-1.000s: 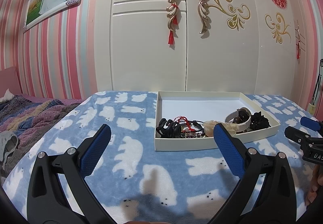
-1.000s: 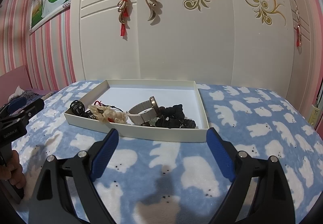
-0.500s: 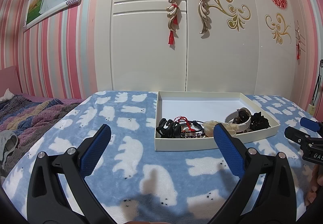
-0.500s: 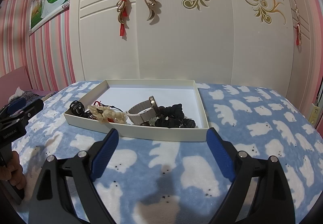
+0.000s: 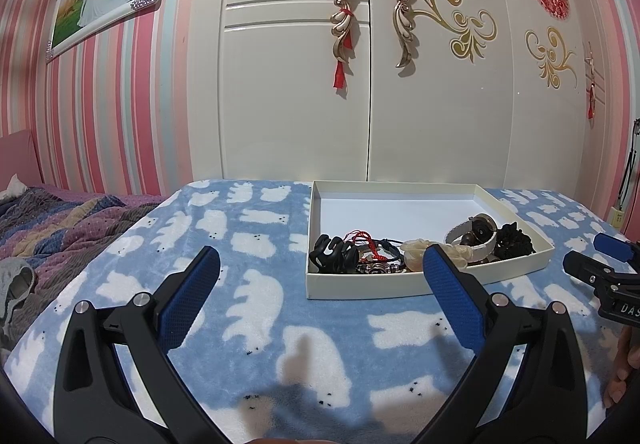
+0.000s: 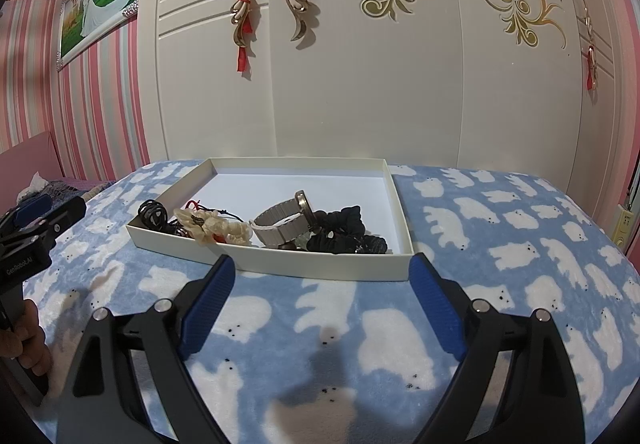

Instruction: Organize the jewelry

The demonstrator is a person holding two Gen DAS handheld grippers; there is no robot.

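while both grippers, left (image 5: 320, 264) and right (image 6: 322, 272), hover wide open and empty, a white tray (image 6: 320, 268) holds tangled jewelry (image 6: 216, 226) (watch (image 6: 280, 224), black scrunchies (image 6: 344, 230)) on a polar-bear blanket (image 6: 500, 244) before a cream wardrobe (image 6: 360, 84).

One tray (image 6: 332, 267), one watch (image 6: 280, 225), one hair claw (image 5: 334, 254), two grippers.

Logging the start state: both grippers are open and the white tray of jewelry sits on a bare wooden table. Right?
Not quite. Both the left gripper and right gripper are open, but the right wrist view shows the white tray on a blue polar-bear blanket, not bare wood.
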